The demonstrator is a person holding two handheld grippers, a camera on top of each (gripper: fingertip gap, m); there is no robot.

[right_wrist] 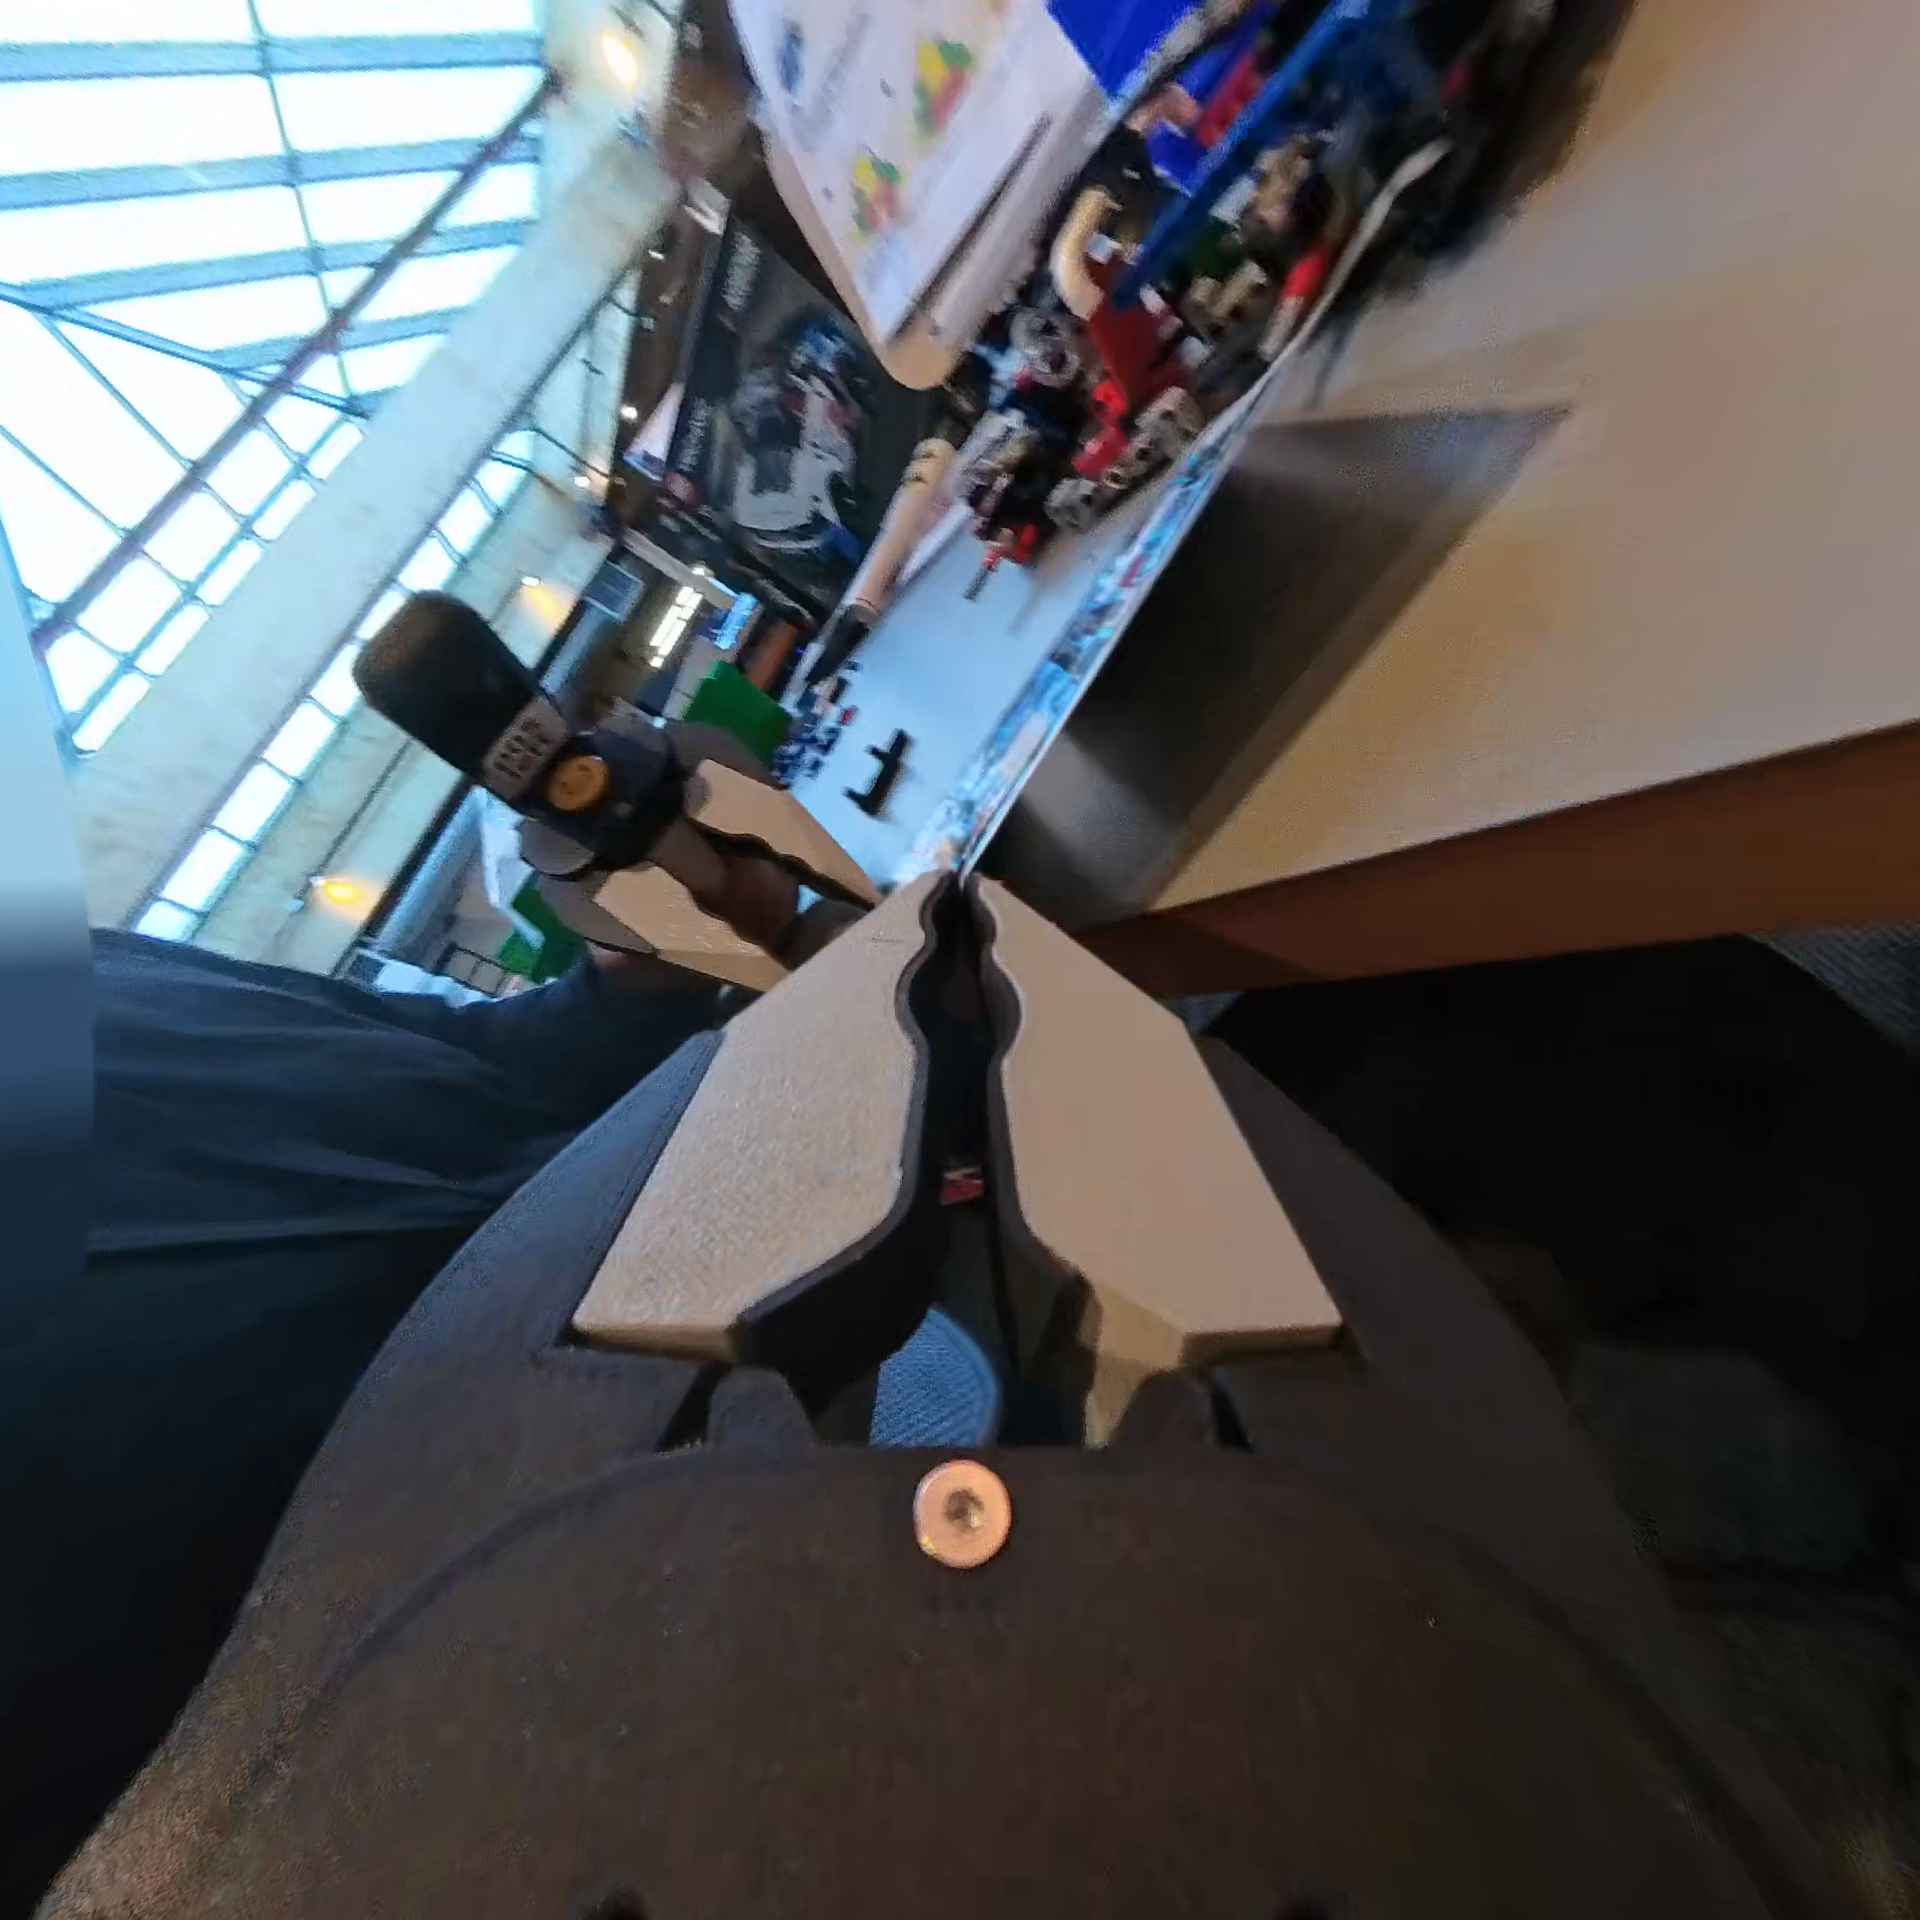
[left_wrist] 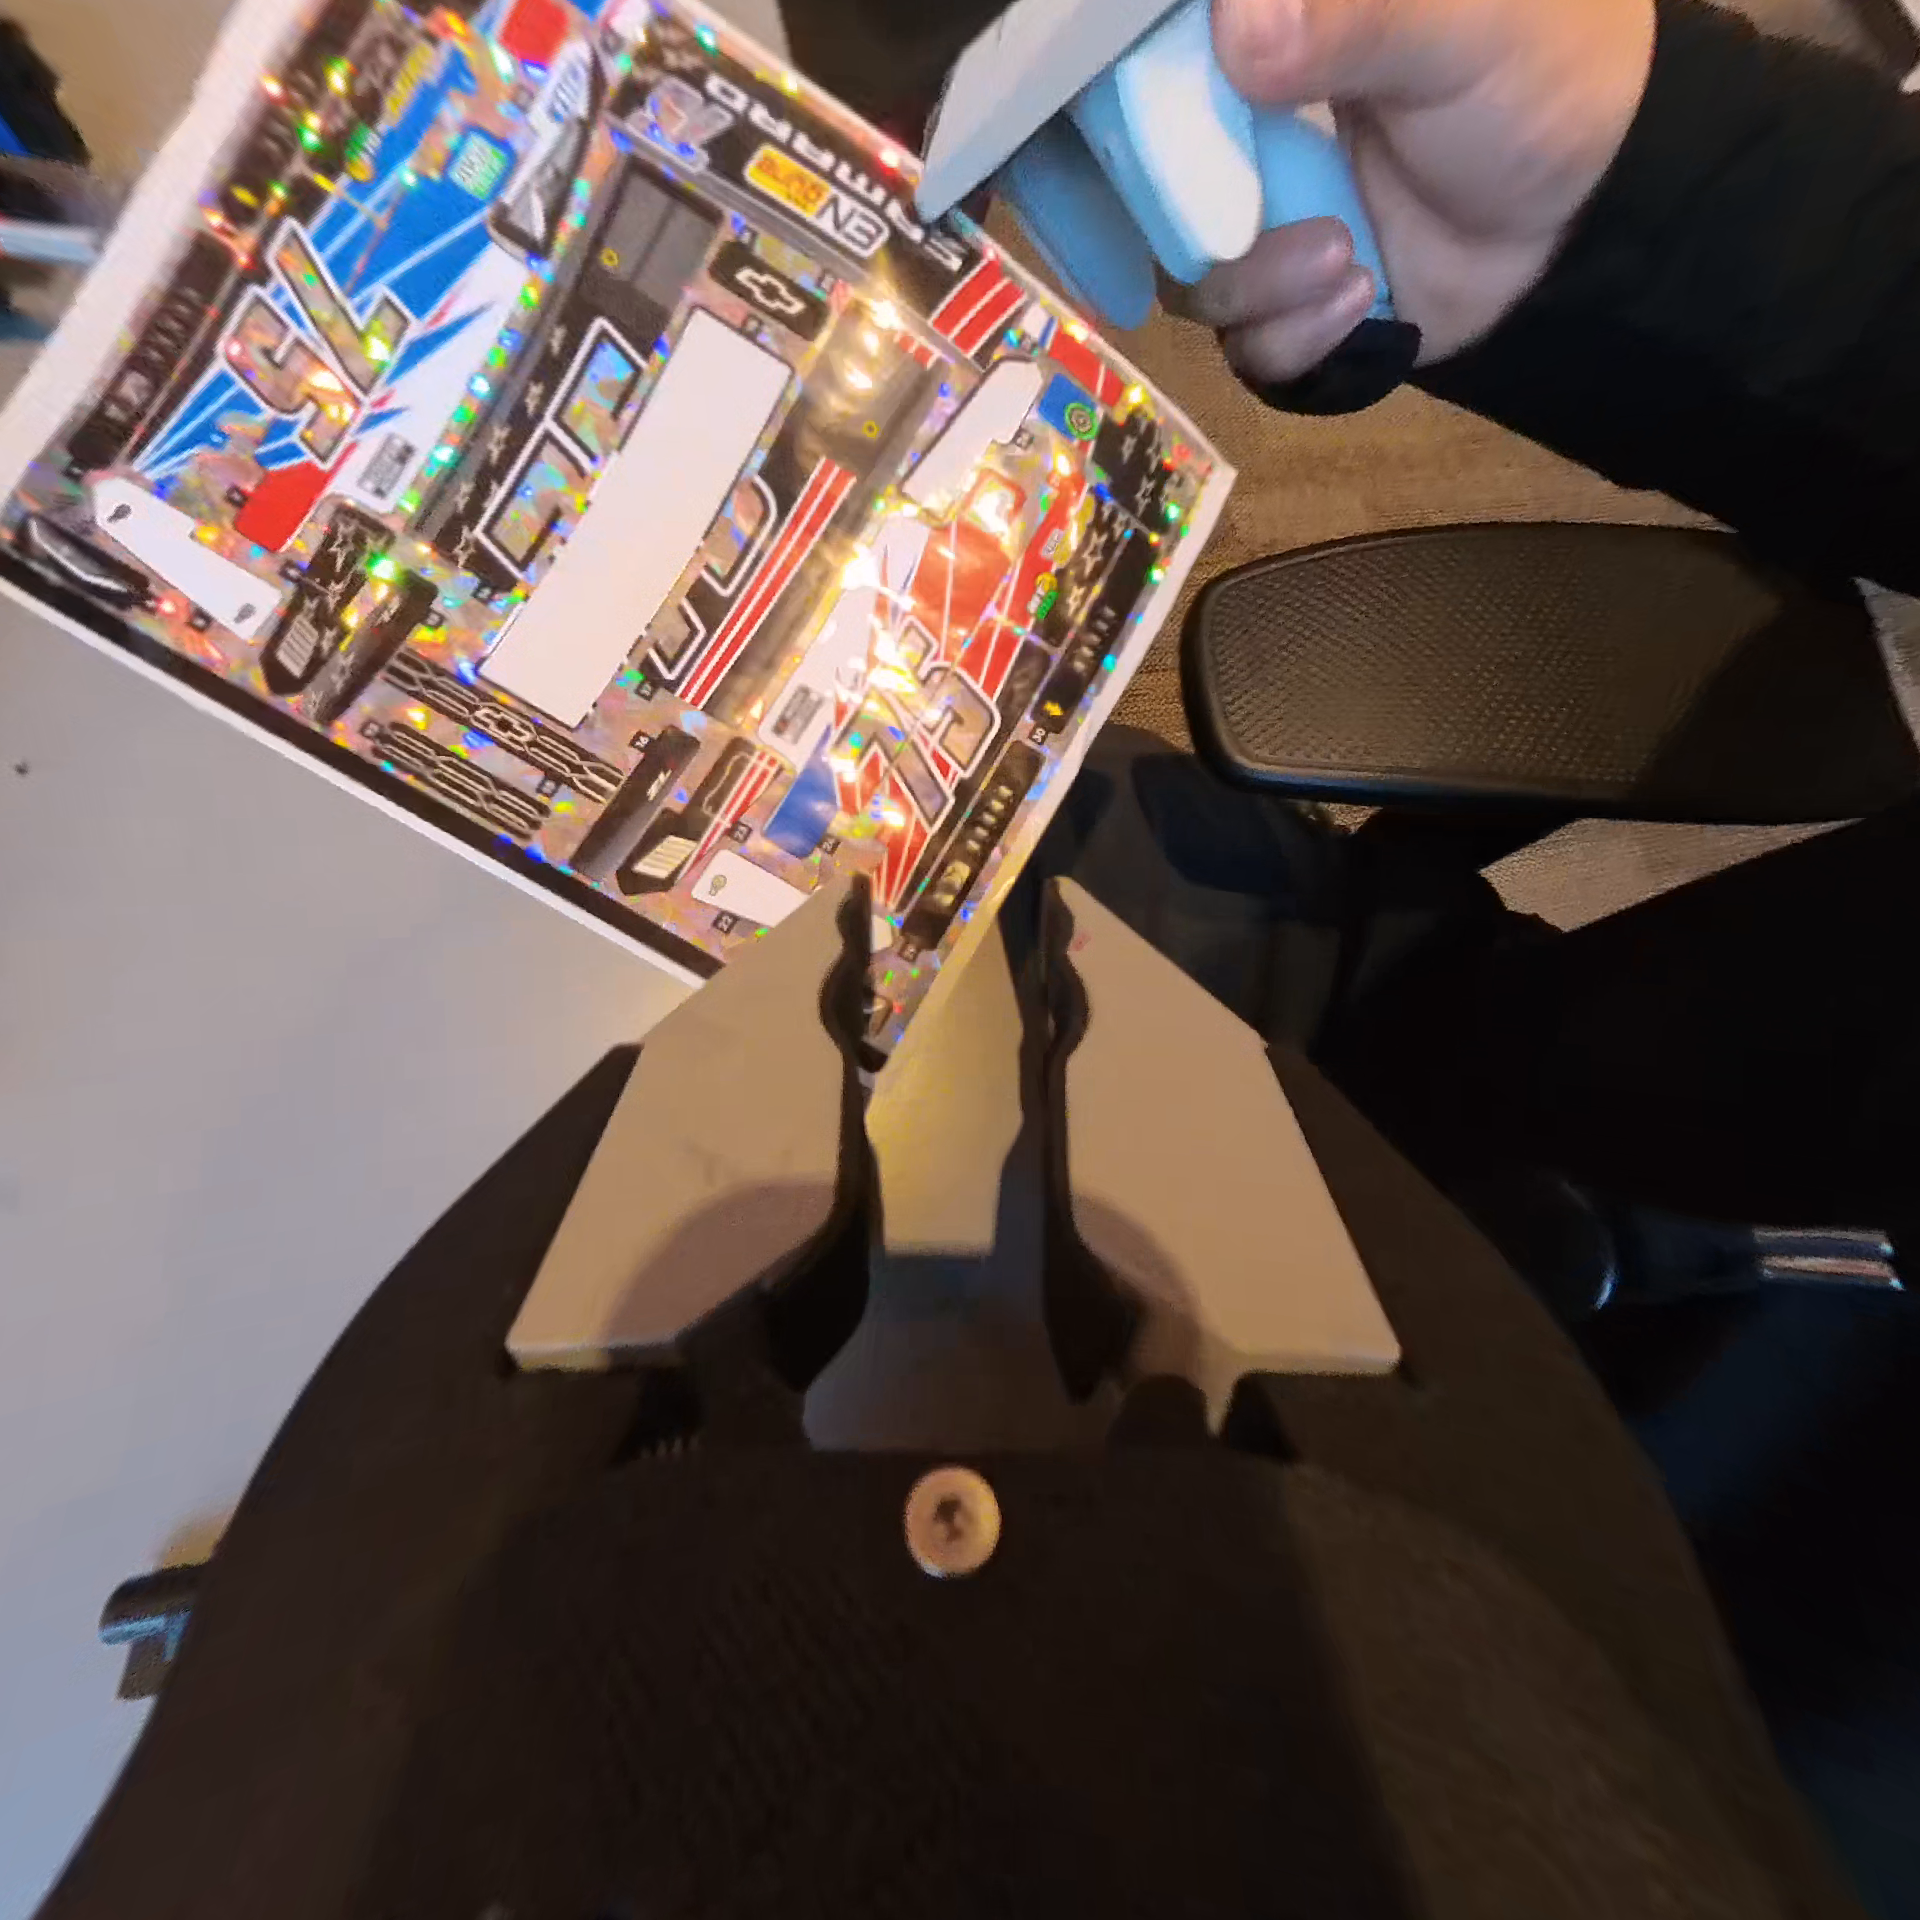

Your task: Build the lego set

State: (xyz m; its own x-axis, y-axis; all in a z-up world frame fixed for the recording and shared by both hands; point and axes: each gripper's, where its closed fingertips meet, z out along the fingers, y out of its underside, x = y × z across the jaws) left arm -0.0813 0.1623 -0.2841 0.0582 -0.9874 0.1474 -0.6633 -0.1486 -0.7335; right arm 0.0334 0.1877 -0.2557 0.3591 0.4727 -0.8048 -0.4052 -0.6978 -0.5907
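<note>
Both grippers (left_wrist: 951,935) (right_wrist: 961,894) — one sticker sheet (left_wrist: 582,468)

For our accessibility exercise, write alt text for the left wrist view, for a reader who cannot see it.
A glittery sticker sheet is held up above a white table, its near corner between the fingers of the left claw. At its far edge is the right claw, held in a person's hand; a black chair armrest sits to the right.
</note>
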